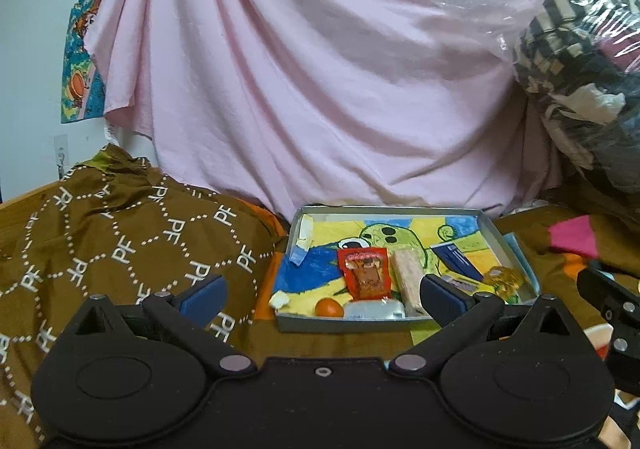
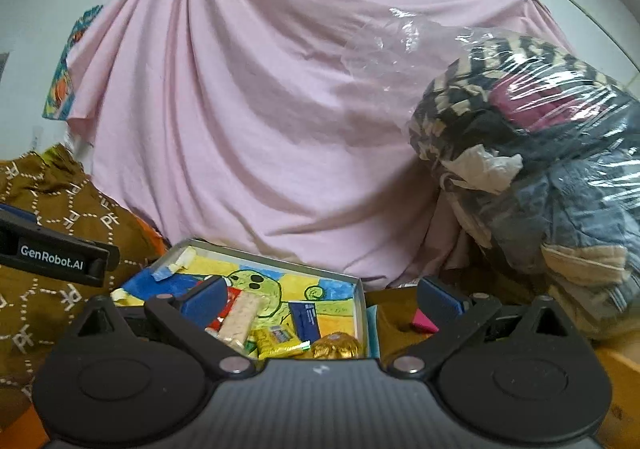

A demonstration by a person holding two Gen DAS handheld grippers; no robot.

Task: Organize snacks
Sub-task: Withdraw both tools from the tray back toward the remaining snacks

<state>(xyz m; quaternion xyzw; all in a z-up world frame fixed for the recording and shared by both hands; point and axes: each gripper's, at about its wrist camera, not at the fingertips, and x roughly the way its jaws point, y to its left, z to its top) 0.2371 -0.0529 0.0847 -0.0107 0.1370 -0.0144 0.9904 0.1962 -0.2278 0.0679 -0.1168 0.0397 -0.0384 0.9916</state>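
Landmark: shallow grey cardboard tray (image 1: 516, 249) lined with a bright crayon drawing, on brown patterned cloth (image 1: 120, 233).
Snacks: red foil packet (image 1: 365, 273), pale wrapped bar (image 1: 408, 277), small orange fruit (image 1: 329, 307), gold-wrapped sweets (image 2: 338, 345), all inside tray.
Left gripper (image 1: 320, 291): spread wide, empty, just short of tray's near rim.
Right gripper (image 2: 320, 299): spread wide, empty, above tray's near right corner.

A shallow grey tray (image 1: 508, 241) is sitting low in the frame, lined with a bright drawing. Lying inside are a red packet (image 1: 365, 273), a pale wafer bar (image 1: 408, 276), an orange (image 1: 329, 307) and gold-wrapped sweets (image 2: 280, 343).
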